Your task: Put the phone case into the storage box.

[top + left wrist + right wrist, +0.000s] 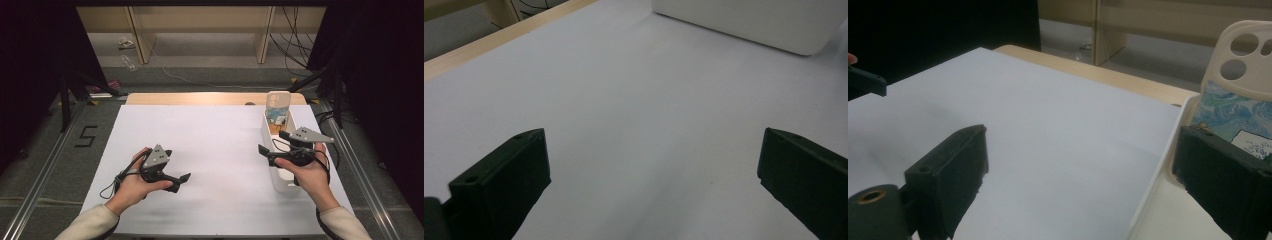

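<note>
My right tongs (272, 142) hang released over the near half of the white bin (276, 176), jaws spread wide with nothing between them; in the right gripper view one jaw sits over the white surface (1048, 150) and the other over the bin's rim (1160, 170), just in front of the phone case (1243, 95). The case (278, 107) stands upright at the bin's far end, its cream back with three camera holes rising above the rim and a blue-green wave print below them. My right hand (306, 172) holds the tongs from the near side, cable trailing over the wrist. My left tongs (176, 181) lie low at the left of the surface (215, 135), well apart from the bin, jaws also released and empty; the left gripper view looks between them across bare white sheet to the bin's wall (754, 22) at the far edge. My left hand (134, 184) cups them from below. A light wooden edge (200, 98) shows beyond the sheet, and a floor mark reading 5 (86, 136) lies to the left.
</note>
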A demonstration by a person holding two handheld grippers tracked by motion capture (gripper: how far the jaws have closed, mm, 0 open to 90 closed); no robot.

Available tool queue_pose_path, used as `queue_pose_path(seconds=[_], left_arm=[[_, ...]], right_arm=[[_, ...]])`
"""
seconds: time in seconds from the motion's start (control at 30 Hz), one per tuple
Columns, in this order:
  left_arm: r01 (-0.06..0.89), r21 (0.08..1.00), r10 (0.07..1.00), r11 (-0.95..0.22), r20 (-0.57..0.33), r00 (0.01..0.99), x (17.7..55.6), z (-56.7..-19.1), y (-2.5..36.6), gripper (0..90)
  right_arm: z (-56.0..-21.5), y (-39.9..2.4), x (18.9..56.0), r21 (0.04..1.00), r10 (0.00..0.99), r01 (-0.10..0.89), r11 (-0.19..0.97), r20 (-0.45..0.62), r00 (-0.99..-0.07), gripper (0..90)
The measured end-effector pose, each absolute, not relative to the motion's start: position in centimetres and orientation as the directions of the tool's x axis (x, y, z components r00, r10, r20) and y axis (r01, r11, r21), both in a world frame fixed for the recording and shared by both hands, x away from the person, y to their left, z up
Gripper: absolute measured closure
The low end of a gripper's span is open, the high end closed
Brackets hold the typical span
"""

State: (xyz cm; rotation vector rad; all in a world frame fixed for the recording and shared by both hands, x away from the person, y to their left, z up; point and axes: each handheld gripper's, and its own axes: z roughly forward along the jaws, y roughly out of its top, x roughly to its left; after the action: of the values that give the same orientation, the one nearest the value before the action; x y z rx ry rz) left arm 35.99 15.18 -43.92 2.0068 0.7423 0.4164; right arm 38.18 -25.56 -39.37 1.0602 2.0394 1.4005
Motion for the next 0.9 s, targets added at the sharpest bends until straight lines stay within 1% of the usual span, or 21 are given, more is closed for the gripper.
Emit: queue_pose_path(seconds=[0.1, 0.23, 0.43, 0.9], left_arm=[[0.336, 0.857, 0.650, -0.390, -0.002, 0.760, 36.0, -43.9, 15.1, 0.0], [0.335, 0.858, 0.649, -0.389, -0.003, 0.761, 35.9, -43.9, 15.1, 0.0], [0.340, 0.860, 0.654, -0.381, -0.010, 0.756, 35.4, -43.9, 15.8, 0.0], [0.347, 0.861, 0.663, -0.372, -0.015, 0.749, 34.8, -43.9, 16.5, 0.0]], right_arm=[[-38.8, -25.6, 37.8, 0.933, 0.792, 0.312, 0.180, 0.051, -0.609, 9.3], [-38.4, -25.4, 37.4, 0.935, 0.785, 0.306, 0.179, 0.052, -0.618, 8.7], [-38.9, -25.3, 36.7, 0.929, 0.776, 0.317, 0.190, 0.056, -0.628, 8.5], [-39.7, -26.3, 34.8, 0.931, 0.758, 0.304, 0.200, 0.049, -0.650, 8.9]])
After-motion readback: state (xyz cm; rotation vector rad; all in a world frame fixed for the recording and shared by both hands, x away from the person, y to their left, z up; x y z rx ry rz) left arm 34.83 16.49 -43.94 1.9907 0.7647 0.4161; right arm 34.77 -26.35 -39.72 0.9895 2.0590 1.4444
